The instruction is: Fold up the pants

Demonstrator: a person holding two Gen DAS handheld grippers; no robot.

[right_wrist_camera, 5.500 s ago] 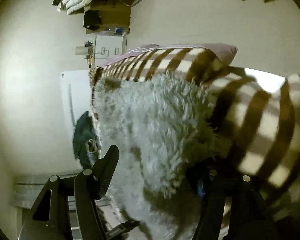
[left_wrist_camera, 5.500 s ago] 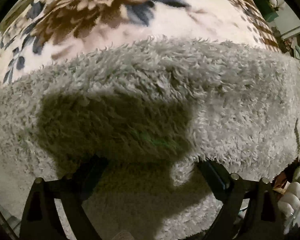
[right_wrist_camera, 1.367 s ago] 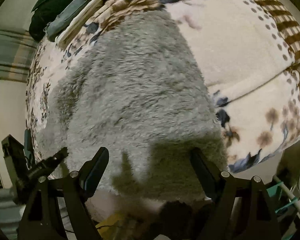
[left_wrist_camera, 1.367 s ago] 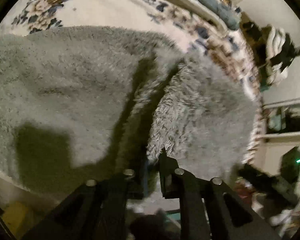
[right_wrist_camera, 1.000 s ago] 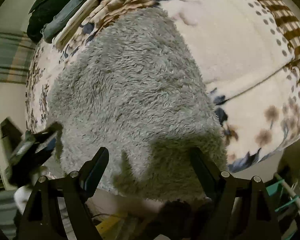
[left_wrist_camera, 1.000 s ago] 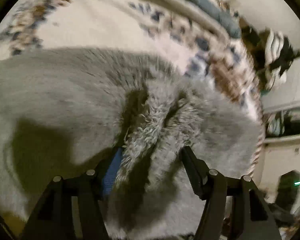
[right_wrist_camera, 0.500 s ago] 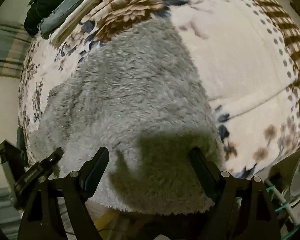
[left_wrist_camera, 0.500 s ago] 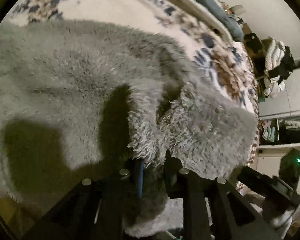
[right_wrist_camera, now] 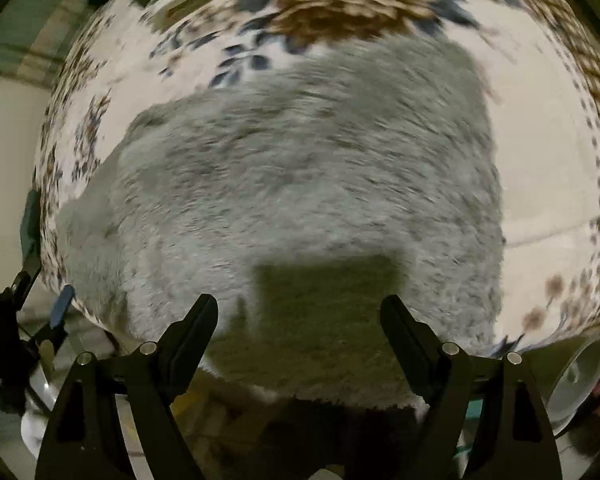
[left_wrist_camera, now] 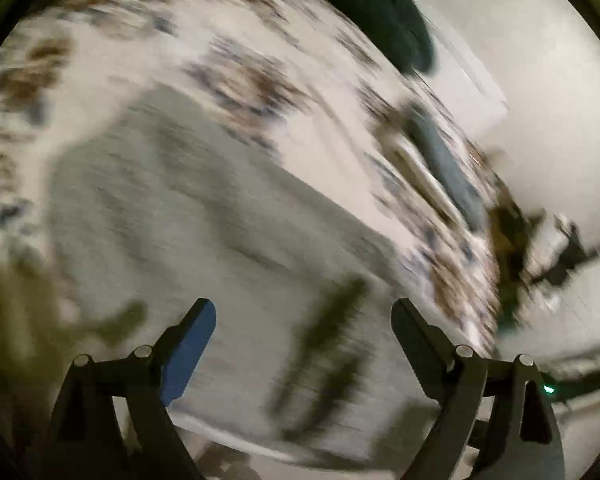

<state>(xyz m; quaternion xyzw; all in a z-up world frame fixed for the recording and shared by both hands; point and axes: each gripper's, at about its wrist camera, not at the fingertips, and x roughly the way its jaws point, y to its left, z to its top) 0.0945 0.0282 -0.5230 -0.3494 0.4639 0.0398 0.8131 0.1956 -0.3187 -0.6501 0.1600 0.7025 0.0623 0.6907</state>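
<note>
Left wrist view: the left gripper (left_wrist_camera: 302, 320) hangs over the pants (left_wrist_camera: 204, 240), its jaws opening and nothing caught between them. The picture is badly smeared, so the grey fleece reads only as a pale slab lying on the flowered blanket (left_wrist_camera: 320, 148); dark streaks cross it near the jaws, shadow or crease, impossible to say which. A dark bundle (left_wrist_camera: 376, 12) sits at the far edge of the bed by the wall.

Right wrist view: the right gripper (right_wrist_camera: 299, 314) hovers with its jaws wide apart and empty above the near edge of the pants (right_wrist_camera: 308, 168). The fleece lies in a broad, roughly squared heap on the blanket (right_wrist_camera: 540, 168), its near hem at the edge of the bed. The other gripper (right_wrist_camera: 40, 300) shows off to the left of the pile, clear of it.

The risks, as they look from here: thick pile like this likely springs back, so a fold laid down with no pressure may puff open. Jaws coming down wide could pinch the blanket along with the fleece and drag both. The hem at the bed's edge could slide off if tugged toward the person. A fast-moving gripper may snag the nap and pull a layer askew.
</note>
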